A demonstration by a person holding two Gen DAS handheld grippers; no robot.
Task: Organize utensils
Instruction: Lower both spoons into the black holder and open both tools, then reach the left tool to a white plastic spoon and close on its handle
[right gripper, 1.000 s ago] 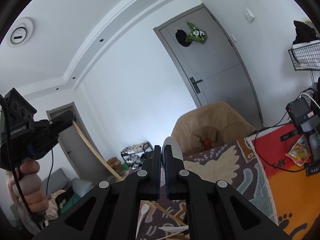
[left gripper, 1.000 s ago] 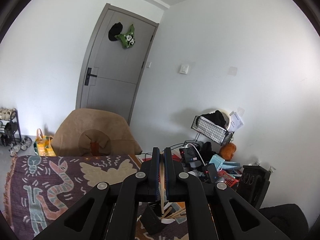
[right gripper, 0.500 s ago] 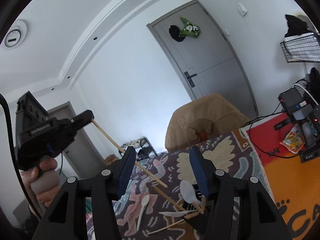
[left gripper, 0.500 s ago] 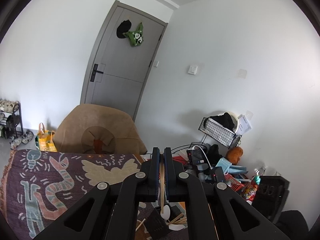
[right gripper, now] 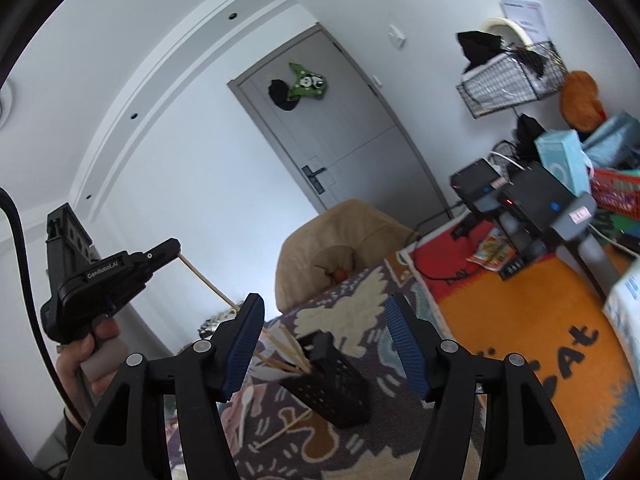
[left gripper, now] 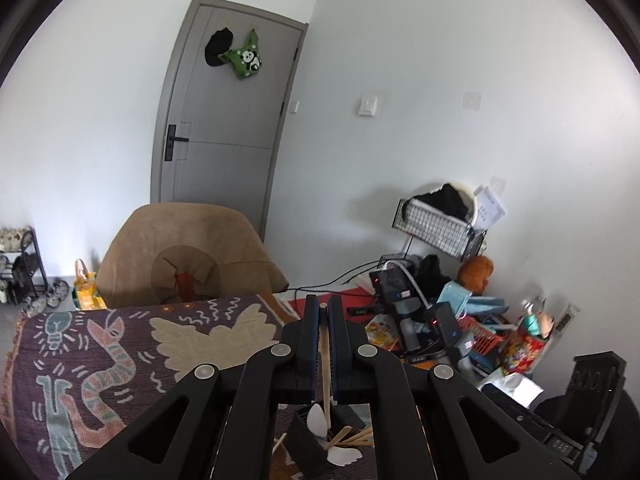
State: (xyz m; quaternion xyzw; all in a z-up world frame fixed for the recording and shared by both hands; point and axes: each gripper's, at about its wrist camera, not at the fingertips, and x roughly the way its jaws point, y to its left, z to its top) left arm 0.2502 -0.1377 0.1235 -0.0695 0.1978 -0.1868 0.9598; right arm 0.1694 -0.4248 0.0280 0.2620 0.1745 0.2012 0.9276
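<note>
The left gripper (left gripper: 323,312) is pinched tight on a single chopstick (left gripper: 325,354), which runs down between the two fingers toward the black holder (left gripper: 310,446) below. In the right wrist view you can see the same gripper (right gripper: 170,249) from the side, held in a hand (right gripper: 86,364), with the chopstick (right gripper: 206,282) slanting down toward the holder (right gripper: 336,380).

The holder is a black mesh caddy standing on the patterned cloth (right gripper: 360,292) over the tabletop. It already has a few chopsticks and a white spoon (left gripper: 318,420) poking out of it, all leaning to one side. A white fork (left gripper: 344,457) lies just beside it.

The right gripper (right gripper: 324,344) has its jaws spreading apart, with nothing between the blue pads; the holder just sits in the gap beyond them, not touched.

Still loose on the cloth: a white spoon (right gripper: 245,404) and another chopstick (right gripper: 286,430), both near the holder.

Behind it all there's a tan chair (left gripper: 188,256) and a grey door (left gripper: 224,128).
</note>
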